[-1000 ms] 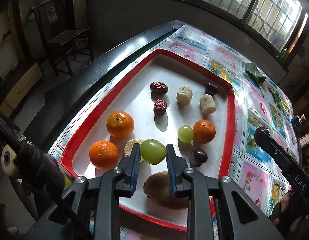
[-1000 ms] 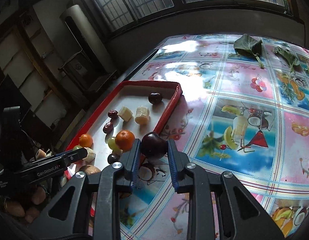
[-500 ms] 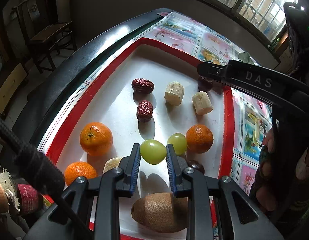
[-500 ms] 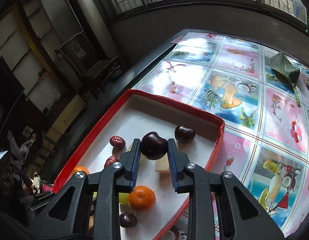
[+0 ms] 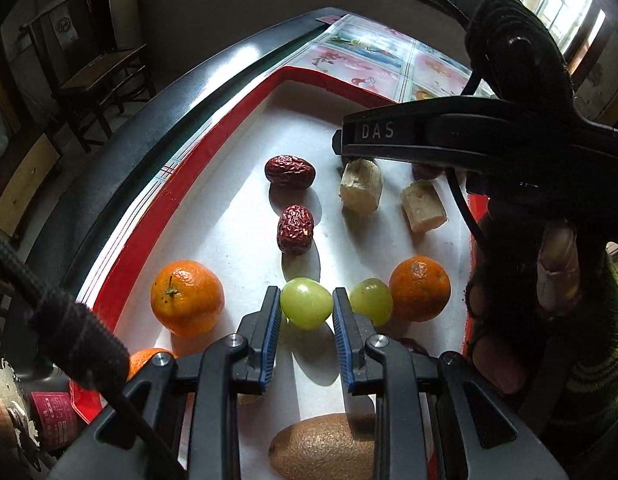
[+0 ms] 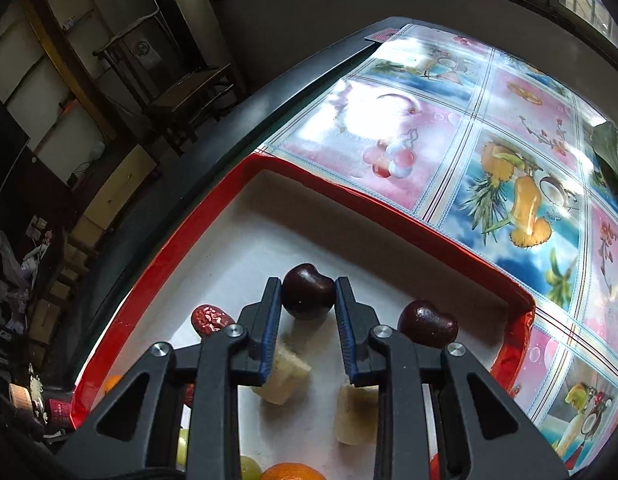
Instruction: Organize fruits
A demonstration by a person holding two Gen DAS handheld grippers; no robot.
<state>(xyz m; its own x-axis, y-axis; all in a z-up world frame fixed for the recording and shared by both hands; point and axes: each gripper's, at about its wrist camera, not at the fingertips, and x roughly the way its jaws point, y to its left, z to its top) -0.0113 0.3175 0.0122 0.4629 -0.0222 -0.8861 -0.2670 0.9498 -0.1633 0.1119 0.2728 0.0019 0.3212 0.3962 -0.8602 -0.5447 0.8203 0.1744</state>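
Green grape (image 5: pixel 306 305) in left claw (image 5: pixel 305 320) (clamped).

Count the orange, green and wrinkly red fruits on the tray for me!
Orange mandarins: 3
Green grapes: 2
Wrinkly red dates: 2
Total: 7

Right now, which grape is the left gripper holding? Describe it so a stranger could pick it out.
Find the red-rimmed white tray. Near its front, two green grapes sit between two oranges. The held grape is the one clamped between the left gripper's blue pads; the other grape lies free beside it.
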